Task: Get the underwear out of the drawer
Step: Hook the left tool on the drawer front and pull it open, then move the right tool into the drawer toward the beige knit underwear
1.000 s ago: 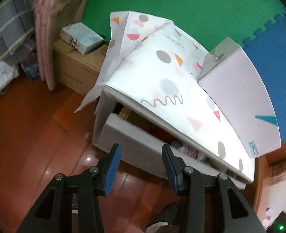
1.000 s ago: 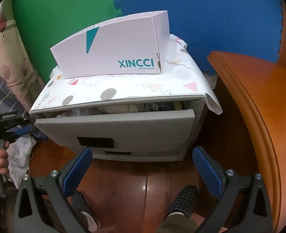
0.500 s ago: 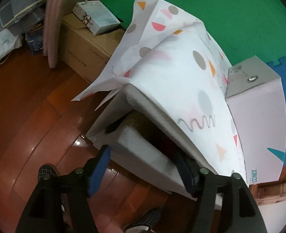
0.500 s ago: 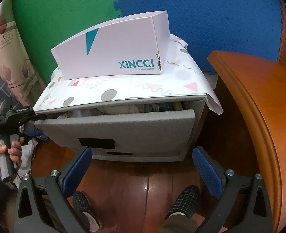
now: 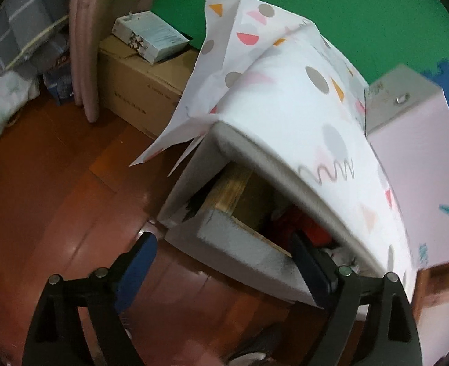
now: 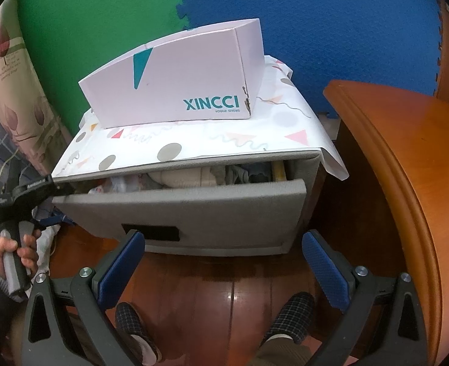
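The grey cabinet (image 6: pixel 303 189) stands on the wooden floor (image 6: pixel 212 277) against the green and blue foam wall mats, with its drawer (image 6: pixel 193 207) pulled partly out. The underwear (image 6: pixel 178 178) lies inside the drawer as a mixed heap of folded cloth (cream, grey and white pieces show in the gap above the drawer front; single items cannot be told apart). A patterned sheet (image 6: pixel 224 143) covers the cabinet top, and a pink shoe box (image 6: pixel 175 91) rests on it toward the rear left corner. The left hand-held gripper (image 5: pixel 224 262) is at the drawer's left front corner, its jaws having just been opening to their full spread; one blue pad sits outside the corner, the other inside the drawer opening, and the drawer's front panel lies between them without being pressed. The right hand-held gripper (image 6: pixel 224 265) is low in front of the drawer front, jaws wide apart and holding nothing. A hand (image 6: pixel 7 253) grips the left tool's handle at the left edge of the right wrist view. A wooden worktop (image 6: pixel 407 167) stands just beside the cabinet's right side.
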A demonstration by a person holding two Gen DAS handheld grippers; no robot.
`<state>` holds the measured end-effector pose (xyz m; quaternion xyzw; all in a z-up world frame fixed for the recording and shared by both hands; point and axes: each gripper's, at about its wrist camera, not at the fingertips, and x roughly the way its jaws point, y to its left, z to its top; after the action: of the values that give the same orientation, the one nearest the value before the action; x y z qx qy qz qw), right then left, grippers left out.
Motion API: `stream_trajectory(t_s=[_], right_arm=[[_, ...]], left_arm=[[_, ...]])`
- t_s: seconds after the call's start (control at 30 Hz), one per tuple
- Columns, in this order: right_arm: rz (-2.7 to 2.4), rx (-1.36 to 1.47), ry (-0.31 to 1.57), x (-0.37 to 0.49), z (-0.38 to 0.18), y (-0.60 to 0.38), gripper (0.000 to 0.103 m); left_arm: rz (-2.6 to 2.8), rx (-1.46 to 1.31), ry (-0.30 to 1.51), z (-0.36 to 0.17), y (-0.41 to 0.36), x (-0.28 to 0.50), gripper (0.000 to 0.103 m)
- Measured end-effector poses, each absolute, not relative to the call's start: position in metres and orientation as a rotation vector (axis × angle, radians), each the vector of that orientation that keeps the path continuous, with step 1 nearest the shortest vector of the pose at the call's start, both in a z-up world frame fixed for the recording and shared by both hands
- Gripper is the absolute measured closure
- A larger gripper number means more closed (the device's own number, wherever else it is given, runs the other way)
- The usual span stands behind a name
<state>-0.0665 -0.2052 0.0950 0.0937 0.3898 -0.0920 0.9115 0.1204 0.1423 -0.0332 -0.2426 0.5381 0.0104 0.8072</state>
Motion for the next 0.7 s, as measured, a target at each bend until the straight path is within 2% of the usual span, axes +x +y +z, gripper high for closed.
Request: stream_trajectory(t_s=[0.43, 0.7], right_arm=[[-0.184, 0.198, 0.794, -0.068, 0.096, -0.206, 0.001], [-0.176, 0.196, 0.803, -0.069, 0.095, -0.204, 0.001]], left_arm=[[-0.029, -0.188, 1.320, -0.020, 0.138, 0.073, 0.011], [-0.045, -0.023, 1.361, -0.018, 0.132, 0.045, 0.011]])
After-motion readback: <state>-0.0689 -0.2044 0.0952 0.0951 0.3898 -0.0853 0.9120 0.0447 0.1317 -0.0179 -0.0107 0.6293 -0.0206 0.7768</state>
